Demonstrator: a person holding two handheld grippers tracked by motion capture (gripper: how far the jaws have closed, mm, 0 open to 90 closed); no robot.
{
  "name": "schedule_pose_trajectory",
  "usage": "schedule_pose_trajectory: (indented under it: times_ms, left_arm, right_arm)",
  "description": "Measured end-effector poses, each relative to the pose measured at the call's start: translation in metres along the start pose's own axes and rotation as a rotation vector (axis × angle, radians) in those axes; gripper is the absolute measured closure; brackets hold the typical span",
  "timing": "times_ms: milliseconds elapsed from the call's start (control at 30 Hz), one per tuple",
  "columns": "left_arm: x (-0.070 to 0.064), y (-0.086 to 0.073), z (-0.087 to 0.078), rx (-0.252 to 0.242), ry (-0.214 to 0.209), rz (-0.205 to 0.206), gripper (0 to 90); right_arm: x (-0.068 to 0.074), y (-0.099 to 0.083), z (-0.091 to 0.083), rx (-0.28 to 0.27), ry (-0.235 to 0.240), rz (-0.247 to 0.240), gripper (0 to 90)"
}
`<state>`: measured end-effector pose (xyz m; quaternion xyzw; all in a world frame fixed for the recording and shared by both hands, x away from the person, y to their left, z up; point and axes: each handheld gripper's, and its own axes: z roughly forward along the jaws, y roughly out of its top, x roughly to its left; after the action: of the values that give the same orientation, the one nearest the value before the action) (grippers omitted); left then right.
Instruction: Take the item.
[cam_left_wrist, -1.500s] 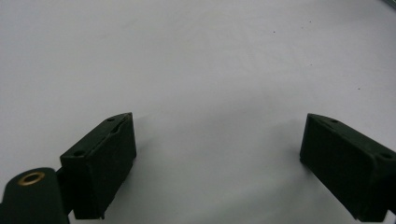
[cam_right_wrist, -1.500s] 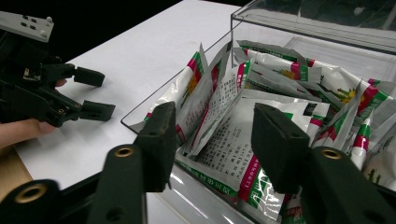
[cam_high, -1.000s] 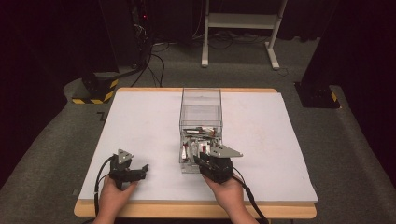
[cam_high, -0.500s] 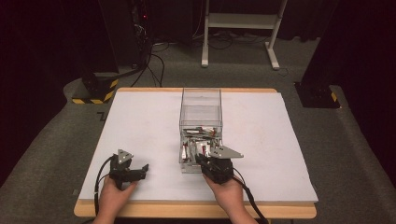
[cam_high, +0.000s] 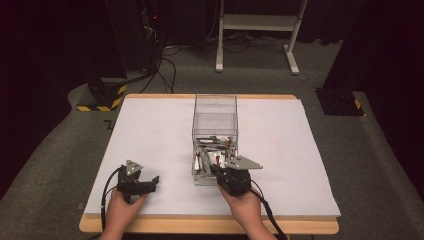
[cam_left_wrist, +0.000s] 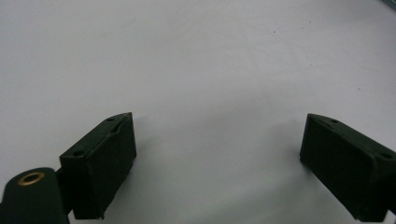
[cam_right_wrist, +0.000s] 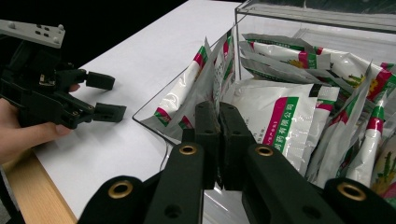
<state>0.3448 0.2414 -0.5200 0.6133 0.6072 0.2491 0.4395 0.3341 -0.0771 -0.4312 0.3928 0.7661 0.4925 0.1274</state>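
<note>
A clear plastic box stands mid-table, and its low front part holds several white sachets with red and green print. My right gripper sits at the box's near edge. In the right gripper view its jaws are pressed together just in front of the sachets, with nothing visible between them. My left gripper rests on the white table to the left of the box. Its jaws stand wide apart over bare surface, and it also appears open in the right gripper view.
The table's wooden front edge lies just behind both hands. Beyond the far edge are a black stand with a yellow-black striped base, floor cables and a white frame.
</note>
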Motion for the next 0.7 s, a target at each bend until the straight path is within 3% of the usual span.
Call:
schedule_pose_trajectory:
  times_ms: [700]
  left_arm:
    - [0.0, 0.0, 0.0, 0.001, 0.0, 0.001, 10.7]
  right_arm:
    - [-0.002, 0.006, -0.012, -0.062, -0.006, 0.0, 89.2]
